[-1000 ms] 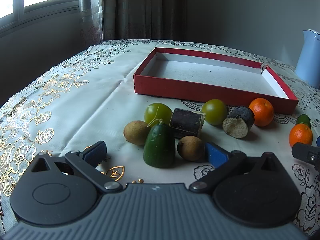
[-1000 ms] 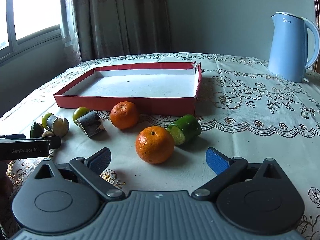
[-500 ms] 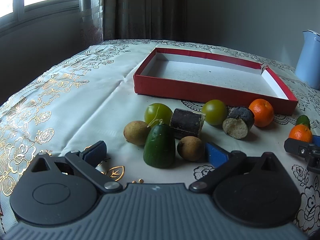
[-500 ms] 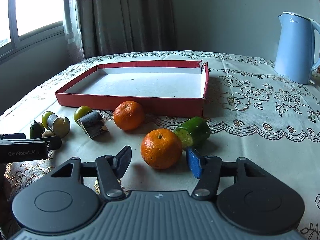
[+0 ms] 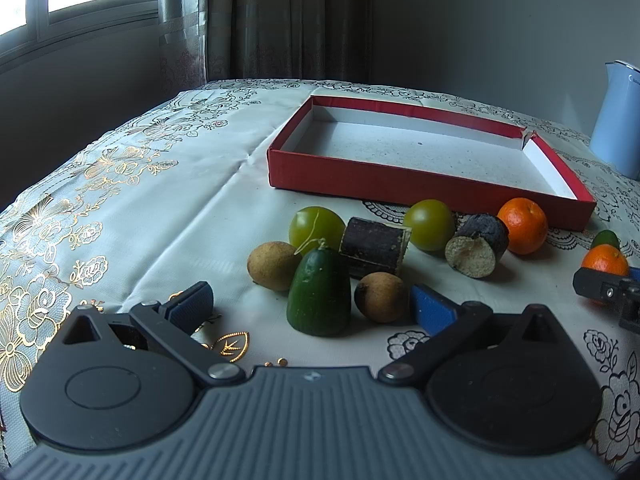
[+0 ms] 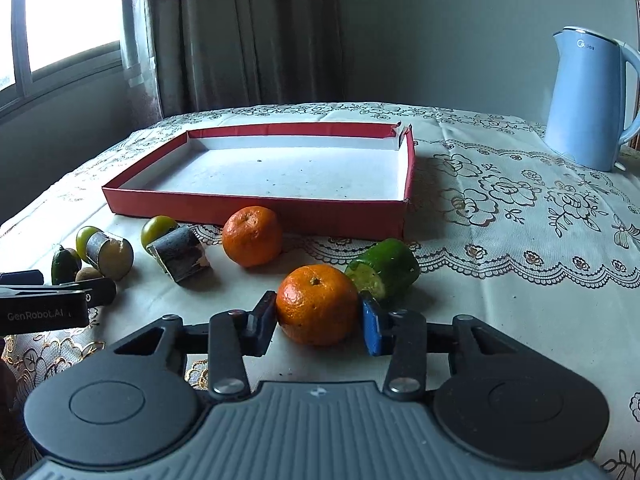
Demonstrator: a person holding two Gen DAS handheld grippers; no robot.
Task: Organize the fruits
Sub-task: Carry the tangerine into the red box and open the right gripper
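My right gripper (image 6: 318, 316) is closing its jaws around an orange (image 6: 317, 304) on the tablecloth, and both blue pads touch its sides. A cut green fruit (image 6: 386, 270) lies just behind it, and a second orange (image 6: 252, 235) sits near the red tray (image 6: 256, 210). My left gripper (image 5: 312, 304) stands open and holds nothing. Its fingers flank a dark green fruit (image 5: 320, 292) and a brown fruit (image 5: 380, 296). Further back lie another brown fruit (image 5: 272, 265), two yellow-green fruits (image 5: 316, 224), a dark block (image 5: 376, 245) and a cut dark piece (image 5: 478, 245).
A light blue kettle (image 6: 588, 100) stands at the back right. The red tray's white floor holds nothing. The table's left edge (image 5: 60, 176) drops off toward a window and curtain. Bare lace cloth lies right of the tray.
The right gripper's jaws have closed from wide open onto the near orange, after nudging slightly forward. The left gripper has not moved.
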